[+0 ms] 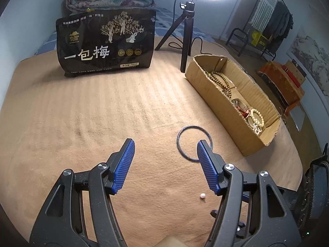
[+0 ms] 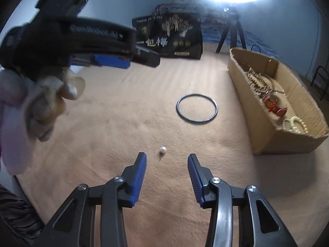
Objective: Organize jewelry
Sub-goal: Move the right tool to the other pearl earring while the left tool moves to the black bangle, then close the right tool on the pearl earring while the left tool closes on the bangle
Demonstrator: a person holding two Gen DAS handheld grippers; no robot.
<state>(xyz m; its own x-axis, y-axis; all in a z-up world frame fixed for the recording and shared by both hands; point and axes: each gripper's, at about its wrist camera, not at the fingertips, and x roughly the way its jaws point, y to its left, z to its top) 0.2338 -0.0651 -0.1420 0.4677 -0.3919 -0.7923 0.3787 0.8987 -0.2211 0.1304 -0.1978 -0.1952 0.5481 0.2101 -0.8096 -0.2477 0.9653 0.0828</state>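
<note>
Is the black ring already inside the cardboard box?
No. The black ring lies flat on the tan cloth, apart from the cardboard box.

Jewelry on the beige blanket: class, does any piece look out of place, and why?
Two pieces do. A thin dark ring and a small pearl earring lie loose on the blanket, outside the cardboard box that already holds the bead strings and a pale bead bracelet. Nothing looks spilled or broken.
</note>
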